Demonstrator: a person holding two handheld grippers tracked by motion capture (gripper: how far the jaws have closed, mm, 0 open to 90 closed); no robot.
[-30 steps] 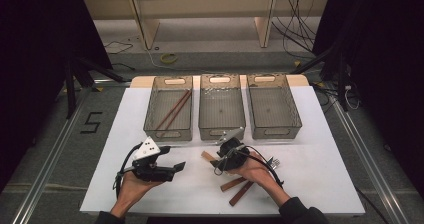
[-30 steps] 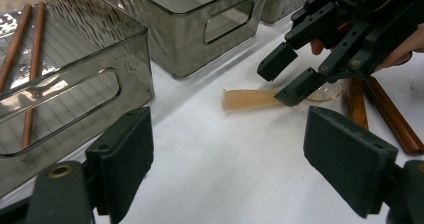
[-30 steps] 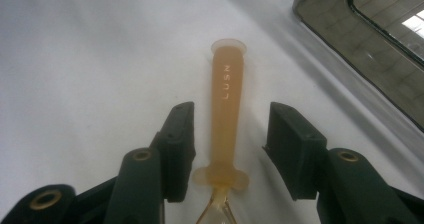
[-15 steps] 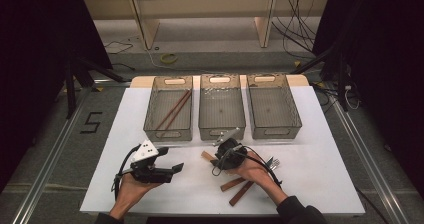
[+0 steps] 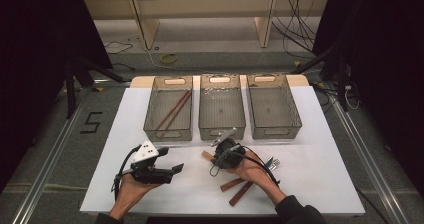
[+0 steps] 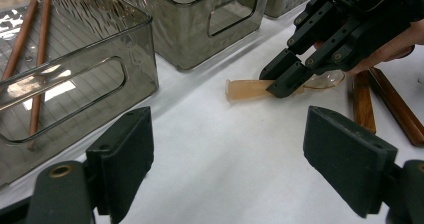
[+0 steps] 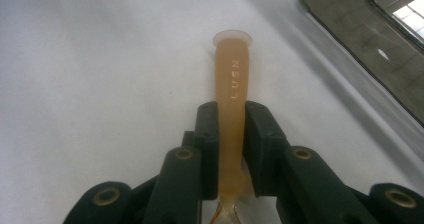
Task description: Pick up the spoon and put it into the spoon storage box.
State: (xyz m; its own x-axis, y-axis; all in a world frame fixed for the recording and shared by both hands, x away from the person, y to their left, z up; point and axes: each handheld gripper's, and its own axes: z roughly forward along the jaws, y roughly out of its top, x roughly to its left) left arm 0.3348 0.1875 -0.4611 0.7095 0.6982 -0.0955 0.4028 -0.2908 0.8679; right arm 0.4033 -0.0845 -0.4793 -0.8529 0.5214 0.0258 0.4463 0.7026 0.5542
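An amber translucent utensil handle (image 7: 231,69), marked LUSN, lies on the white table in front of the middle bin. My right gripper (image 7: 231,119) has just been closing, and its pads now press on both sides of the handle. The left gripper view shows this gripper (image 6: 282,79) on the handle (image 6: 247,89), with a clear bowl end behind it. In the high view it (image 5: 216,159) sits mid-table. My left gripper (image 5: 175,169) rests at the front left, and its jaws (image 6: 230,154) stand wide open over bare table.
Three smoky plastic bins stand in a row behind: the left one (image 5: 150,119) holds two brown sticks (image 5: 172,111); the middle (image 5: 222,132) and right (image 5: 295,114) ones look bare. Brown wooden pieces (image 5: 240,189) and a fork (image 5: 272,163) lie by the right hand.
The right gripper's jaws have narrowed onto the amber handle. Both hands have kept their places.
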